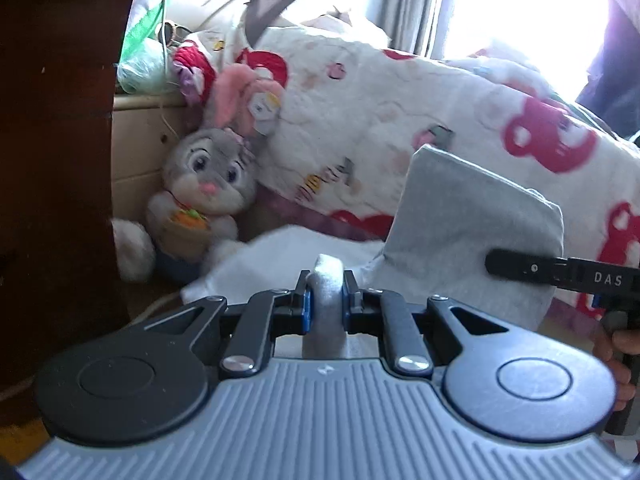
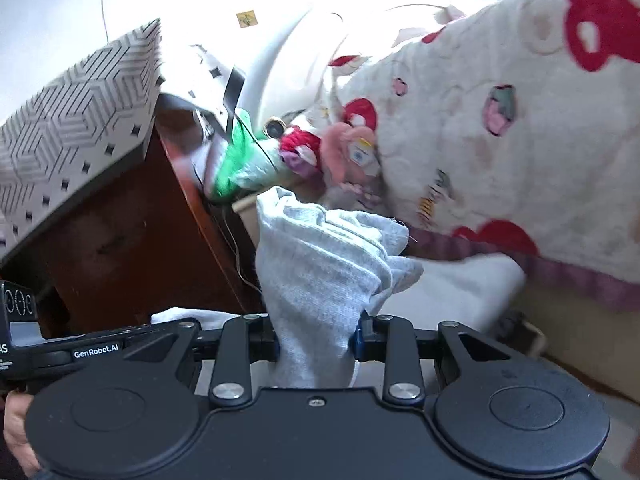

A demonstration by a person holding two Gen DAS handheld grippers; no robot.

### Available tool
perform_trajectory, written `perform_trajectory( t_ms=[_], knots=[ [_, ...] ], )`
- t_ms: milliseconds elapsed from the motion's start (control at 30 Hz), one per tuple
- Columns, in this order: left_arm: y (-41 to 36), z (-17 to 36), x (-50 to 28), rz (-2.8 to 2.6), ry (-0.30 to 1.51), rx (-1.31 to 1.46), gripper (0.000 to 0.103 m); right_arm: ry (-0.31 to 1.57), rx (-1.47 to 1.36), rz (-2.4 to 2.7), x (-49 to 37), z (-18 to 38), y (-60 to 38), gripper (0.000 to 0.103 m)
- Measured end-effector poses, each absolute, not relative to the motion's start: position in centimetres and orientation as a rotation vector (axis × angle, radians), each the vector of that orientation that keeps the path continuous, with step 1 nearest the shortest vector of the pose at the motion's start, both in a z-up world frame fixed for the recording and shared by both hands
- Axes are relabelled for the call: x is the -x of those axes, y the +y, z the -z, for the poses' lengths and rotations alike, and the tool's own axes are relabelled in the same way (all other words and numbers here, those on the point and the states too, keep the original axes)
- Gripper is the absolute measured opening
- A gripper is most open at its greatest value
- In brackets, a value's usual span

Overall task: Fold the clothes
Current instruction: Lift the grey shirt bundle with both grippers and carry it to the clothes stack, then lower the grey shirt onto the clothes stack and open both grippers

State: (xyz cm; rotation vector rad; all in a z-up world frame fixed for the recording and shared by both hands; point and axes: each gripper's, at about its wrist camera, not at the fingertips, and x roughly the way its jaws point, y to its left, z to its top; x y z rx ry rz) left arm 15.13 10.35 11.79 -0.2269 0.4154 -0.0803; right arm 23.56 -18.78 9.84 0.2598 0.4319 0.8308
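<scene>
A light grey garment (image 1: pixel 472 236) hangs in the air in front of a patterned blanket. My left gripper (image 1: pixel 327 304) is shut on a rolled fold of that cloth, which bulges up between the blue pads. In the left wrist view the right gripper's black finger (image 1: pixel 520 268) pinches the cloth's right edge. In the right wrist view my right gripper (image 2: pixel 316 340) is shut on a bunched handful of the grey garment (image 2: pixel 320 264), which rises from the jaws in crumpled folds. The left gripper's body (image 2: pixel 72 354) shows at the lower left there.
A white blanket with red prints (image 1: pixel 400 120) lies heaped on the bed behind. A grey plush rabbit (image 1: pixel 208 184) sits against a cream drawer unit. Dark wooden furniture (image 1: pixel 52 160) stands close on the left, with a patterned box (image 2: pixel 76 120) on top. A person's hand (image 1: pixel 616 356) holds the right gripper's handle.
</scene>
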Motion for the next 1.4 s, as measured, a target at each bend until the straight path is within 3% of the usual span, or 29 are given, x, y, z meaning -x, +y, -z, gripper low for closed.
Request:
perform_trajectory(
  t_ms=[200, 467, 600, 700, 900, 933, 1000, 1133, 1200, 1267, 1367, 1400],
  knots=[
    [12.2, -13.2, -21.6, 0.013, 0.504, 0.225, 0.013, 0.42, -0.302, -0.831, -30.7, -9.8, -16.4, 0.035],
    [11.9, -8.3, -27.2, -0.058, 0.583, 0.267, 0.013, 0.462, -0.331, -0.759, -36.9, -8.2, -15.5, 0.036],
    [11.8, -5.5, -29.7, -0.093, 0.62, 0.286, 0.013, 0.562, -0.338, -0.616, -40.4, -3.0, -15.2, 0.058],
    [11.9, -3.0, -29.7, -0.12, 0.635, 0.272, 0.014, 0.609, -0.426, -0.521, -40.9, 0.9, -15.6, 0.061],
    [11.5, -3.0, -29.5, -0.134, 0.617, 0.258, 0.014, 0.488, -0.741, -0.537, -37.0, 4.0, -17.4, 0.062],
    [11.4, -3.1, -29.4, -0.14, 0.613, 0.261, 0.013, 0.47, -0.766, -0.541, -36.4, 4.4, -17.3, 0.061],
    [11.2, -3.5, -28.8, -0.148, 0.6, 0.258, 0.013, 0.449, -0.748, -0.563, -36.3, 4.6, -16.7, 0.036],
    [10.8, -4.8, -27.6, -0.123, 0.572, 0.279, 0.012, 0.418, -0.656, -0.593, -36.8, 1.3, -16.3, 0.029],
    [10.8, -4.4, -27.8, -0.098, 0.588, 0.3, 0.012, 0.517, -0.611, -0.522, -37.2, 0.4, -16.0, 0.029],
    [10.9, -3.5, -28.4, -0.08, 0.613, 0.309, 0.013, 0.645, -0.509, -0.438, -38.0, 0.0, -15.4, 0.034],
    [10.7, -2.5, -28.4, -0.098, 0.628, 0.247, 0.015, 0.608, -0.452, -0.389, -37.4, 0.6, -16.0, 0.059],
    [10.4, -3.0, -27.9, -0.108, 0.598, 0.212, 0.015, 0.586, -0.463, -0.385, -37.0, 0.8, -16.5, 0.058]
  ],
)
